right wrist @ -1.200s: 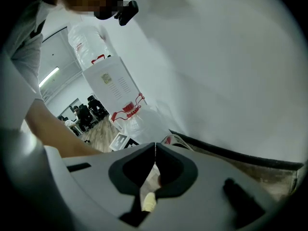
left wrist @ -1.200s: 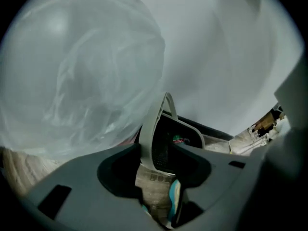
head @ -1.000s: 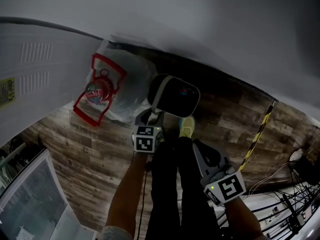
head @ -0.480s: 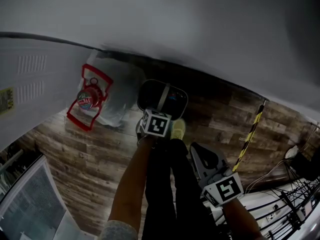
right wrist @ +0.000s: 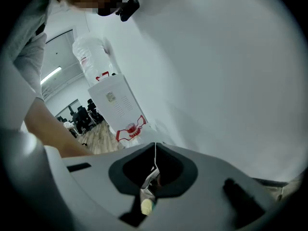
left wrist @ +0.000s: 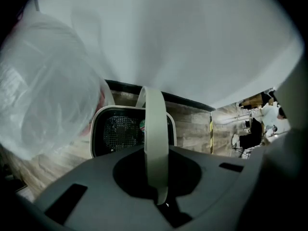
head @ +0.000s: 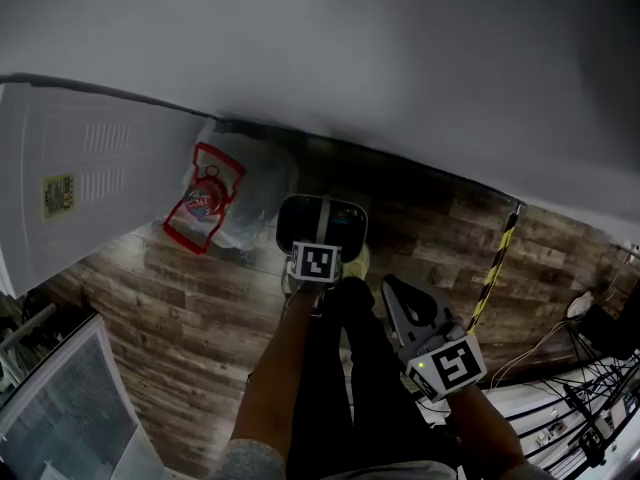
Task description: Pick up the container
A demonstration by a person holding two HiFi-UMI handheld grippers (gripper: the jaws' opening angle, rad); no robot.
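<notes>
Container (left wrist: pixel 120 134) sits just ahead of left gripper (left wrist: pixel 159 179), whose jaws clamp its handle (left wrist: pixel 156 124).

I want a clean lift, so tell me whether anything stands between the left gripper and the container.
Nothing visible does. The container's handle runs between the jaws of the left gripper, which are closed on it. The water bottle lies beside the container, not between them.

Holds left gripper (left wrist: pixel 160 198) out ahead and low, jaws clamped on the container handle (left wrist: pixel 156 138). Extends bare left forearm (head: pixel 283 368) straight forward. Carries right gripper (right wrist: pixel 154 153) nearer the body at the right side, jaws pressed together, nothing between them.
</notes>
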